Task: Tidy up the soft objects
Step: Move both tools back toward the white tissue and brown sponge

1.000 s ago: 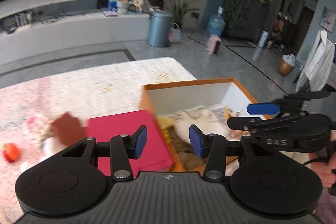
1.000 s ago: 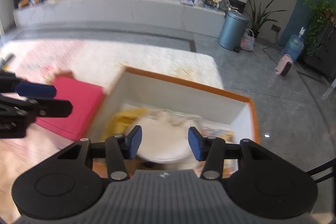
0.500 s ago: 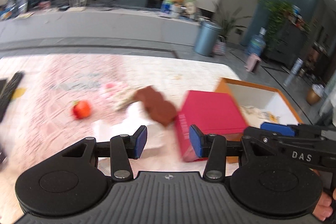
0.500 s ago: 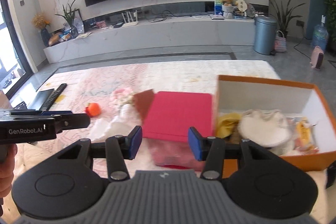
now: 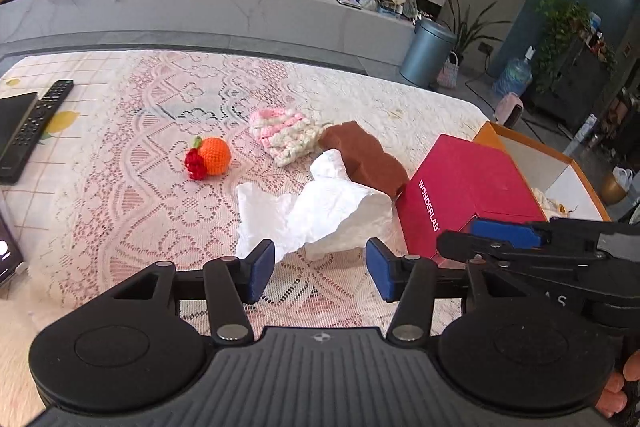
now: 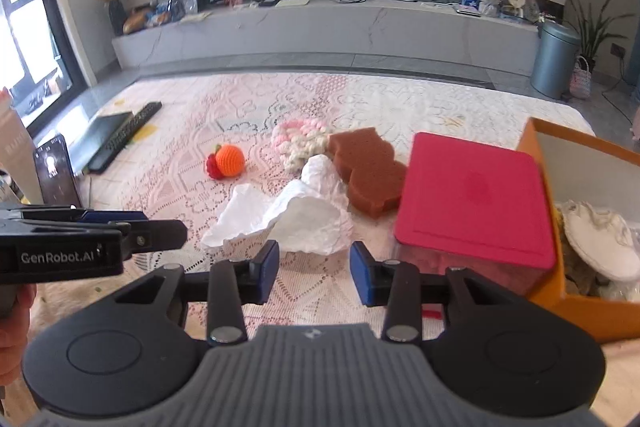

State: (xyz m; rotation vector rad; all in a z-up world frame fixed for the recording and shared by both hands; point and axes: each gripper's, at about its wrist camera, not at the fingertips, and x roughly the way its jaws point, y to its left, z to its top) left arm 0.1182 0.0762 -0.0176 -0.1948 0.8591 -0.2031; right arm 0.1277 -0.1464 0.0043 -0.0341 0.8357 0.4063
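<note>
On the lace tablecloth lie a crumpled white cloth (image 5: 316,211) (image 6: 304,215), a brown sponge (image 5: 366,159) (image 6: 368,171), a pink-and-white knitted piece (image 5: 284,131) (image 6: 300,139) and a crocheted orange (image 5: 212,157) (image 6: 228,161). An orange box (image 6: 576,291) (image 5: 540,155) at the right holds a white soft item (image 6: 600,243) and others. My left gripper (image 5: 320,273) is open and empty just short of the white cloth. My right gripper (image 6: 314,273) is open and empty, also just short of the cloth.
A red lid (image 6: 476,195) (image 5: 472,195) lies between the sponge and the orange box. A remote (image 5: 36,119) (image 6: 128,131), a black tablet (image 6: 104,131) and a phone (image 6: 56,171) lie at the table's left. Beyond are a TV bench and a grey bin (image 6: 554,61).
Both grippers have swung left, away from the orange box, and now face the white cloth and the other soft items. Both stayed open and empty.
</note>
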